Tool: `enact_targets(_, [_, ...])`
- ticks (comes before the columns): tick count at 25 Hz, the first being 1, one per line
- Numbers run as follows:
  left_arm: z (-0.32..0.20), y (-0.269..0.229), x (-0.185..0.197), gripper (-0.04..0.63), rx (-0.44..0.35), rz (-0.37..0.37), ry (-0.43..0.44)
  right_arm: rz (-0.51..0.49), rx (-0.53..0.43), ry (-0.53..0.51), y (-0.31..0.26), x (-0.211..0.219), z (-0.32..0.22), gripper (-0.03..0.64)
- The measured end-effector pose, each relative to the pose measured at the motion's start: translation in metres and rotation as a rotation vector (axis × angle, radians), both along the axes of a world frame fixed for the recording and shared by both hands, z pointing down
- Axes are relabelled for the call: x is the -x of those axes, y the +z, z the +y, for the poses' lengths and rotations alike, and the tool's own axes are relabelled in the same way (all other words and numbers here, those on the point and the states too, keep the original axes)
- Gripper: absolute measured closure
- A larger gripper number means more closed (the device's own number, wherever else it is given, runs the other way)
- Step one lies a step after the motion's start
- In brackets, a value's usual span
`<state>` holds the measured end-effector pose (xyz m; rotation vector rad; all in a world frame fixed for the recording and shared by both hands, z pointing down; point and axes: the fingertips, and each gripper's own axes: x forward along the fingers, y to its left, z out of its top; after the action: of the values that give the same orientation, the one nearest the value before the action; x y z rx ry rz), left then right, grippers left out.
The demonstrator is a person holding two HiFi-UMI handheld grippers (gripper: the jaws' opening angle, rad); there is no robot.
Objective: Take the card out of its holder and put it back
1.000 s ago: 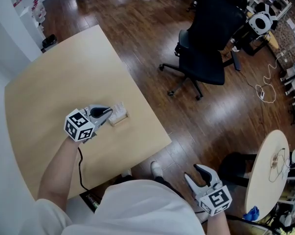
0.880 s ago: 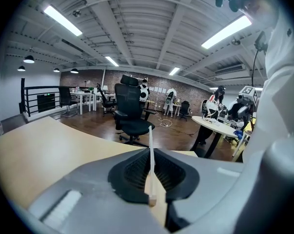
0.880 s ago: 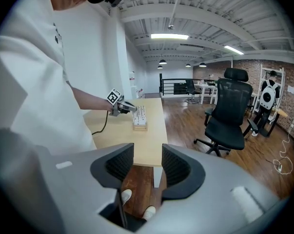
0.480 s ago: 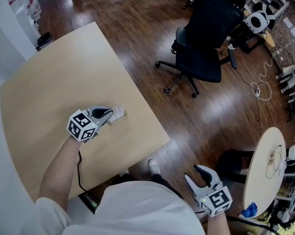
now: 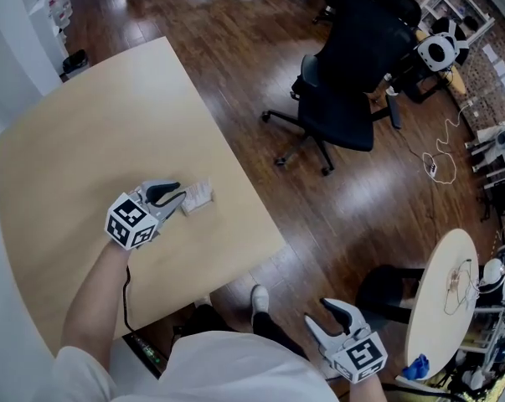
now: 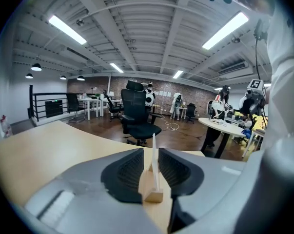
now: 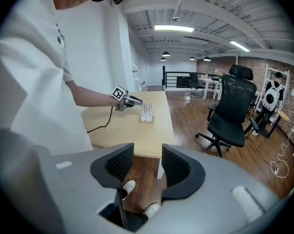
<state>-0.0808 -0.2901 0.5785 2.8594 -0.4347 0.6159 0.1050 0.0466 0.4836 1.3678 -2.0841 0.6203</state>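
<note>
A thin white card (image 6: 154,165) stands upright in a small wooden holder (image 6: 153,195) on the pale table (image 5: 85,115). My left gripper (image 6: 150,155) straddles the card. Its jaws are opening, and a narrow gap shows between each ribbed pad and the card. From above, the left gripper (image 5: 183,193) points at the holder and card (image 5: 198,198) near the table's right edge. My right gripper (image 5: 322,312) hangs low beside my hip over the wooden floor. The right gripper (image 7: 147,152) is open with nothing between its jaws, and from it the holder (image 7: 147,113) shows far off.
A black office chair (image 5: 352,65) stands on the dark wood floor to the right of the table. A small round table (image 5: 440,300) with a cable on it is at the lower right. A black cable (image 5: 125,296) runs from the left gripper along my forearm.
The left gripper stays at the holder and has drawn back slightly toward me. The right gripper hangs in about the same place.
</note>
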Motion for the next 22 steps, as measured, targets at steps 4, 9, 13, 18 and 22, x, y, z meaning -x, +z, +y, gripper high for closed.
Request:
enact_targets(4, [0.023, -0.036, 0.028, 0.495, -0.089, 0.020, -0.137, 0.000, -0.043, -0.085, 0.007, -0.004, 0.001, 0.433])
enact_targets(9, [0.110, -0.079, 0.060, 0.500, -0.167, -0.005, -0.289, -0.031, -0.129, -0.223, 0.008, -0.015, 0.002, 0.433])
enact_targets(13, [0.218, -0.112, 0.053, 0.502, -0.171, 0.046, -0.447, -0.064, -0.177, -0.338, 0.010, -0.038, 0.041, 0.433])
enact_targets(18, [0.365, -0.122, 0.015, 0.509, -0.094, 0.107, -0.567, -0.102, -0.180, -0.463, 0.010, -0.068, 0.102, 0.431])
enact_targets(22, [0.462, -0.121, -0.012, 0.509, -0.021, 0.131, -0.642, -0.130, -0.184, -0.550, -0.001, -0.083, 0.144, 0.431])
